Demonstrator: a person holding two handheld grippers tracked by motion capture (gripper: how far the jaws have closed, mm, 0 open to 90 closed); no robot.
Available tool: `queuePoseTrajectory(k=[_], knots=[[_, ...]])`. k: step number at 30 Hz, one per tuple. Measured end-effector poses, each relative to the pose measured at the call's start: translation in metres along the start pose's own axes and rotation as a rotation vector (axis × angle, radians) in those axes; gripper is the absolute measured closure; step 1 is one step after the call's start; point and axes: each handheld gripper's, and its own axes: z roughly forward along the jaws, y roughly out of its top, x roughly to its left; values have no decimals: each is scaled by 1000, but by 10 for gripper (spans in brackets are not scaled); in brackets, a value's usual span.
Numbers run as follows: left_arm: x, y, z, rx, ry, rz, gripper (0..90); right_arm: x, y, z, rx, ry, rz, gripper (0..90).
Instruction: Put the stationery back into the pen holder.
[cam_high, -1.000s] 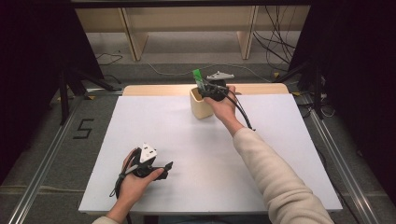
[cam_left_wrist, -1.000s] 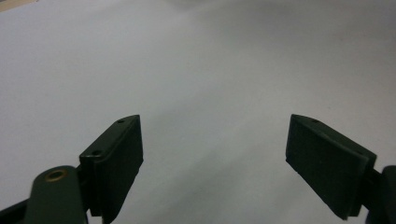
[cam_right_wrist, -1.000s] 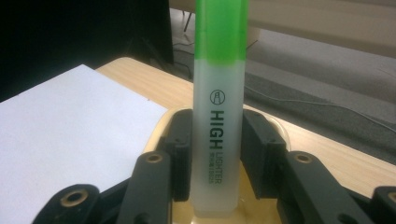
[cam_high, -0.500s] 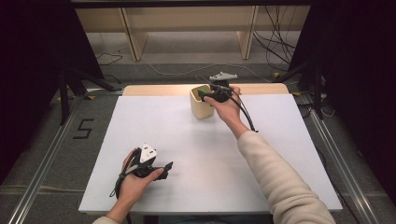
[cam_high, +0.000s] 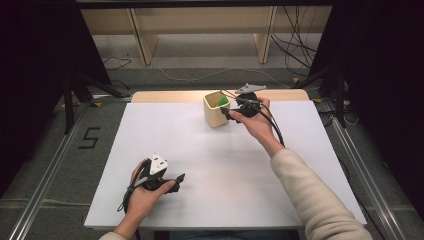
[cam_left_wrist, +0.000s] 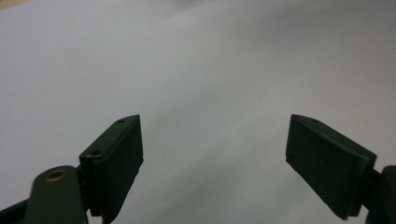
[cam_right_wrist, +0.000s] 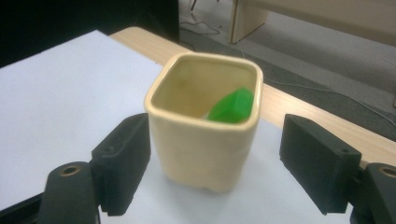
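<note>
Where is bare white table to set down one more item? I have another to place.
Free: the wide middle of the white table between the left tongs and the cream cup, plus the far left corner. Crowded: the far edge, where the open right tongs sit beside the cup holding a green piece.

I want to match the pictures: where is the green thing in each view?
High view: green thing inside the cream cup, far centre of the table.
Right gripper view: green thing at the cup's right inner wall.
Left gripper view: not in it.
Shared landmark: the cream cup.
</note>
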Motion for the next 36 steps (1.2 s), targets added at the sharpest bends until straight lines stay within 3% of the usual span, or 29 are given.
queuePoseTrajectory(k=[24,36], knots=[[-1,-1,0,2,1,1,188,2,-32,-48,77,41,-30,218],[-3,-1,1,6,1,2,188,3,-59,-79,100,53,-33,216]])
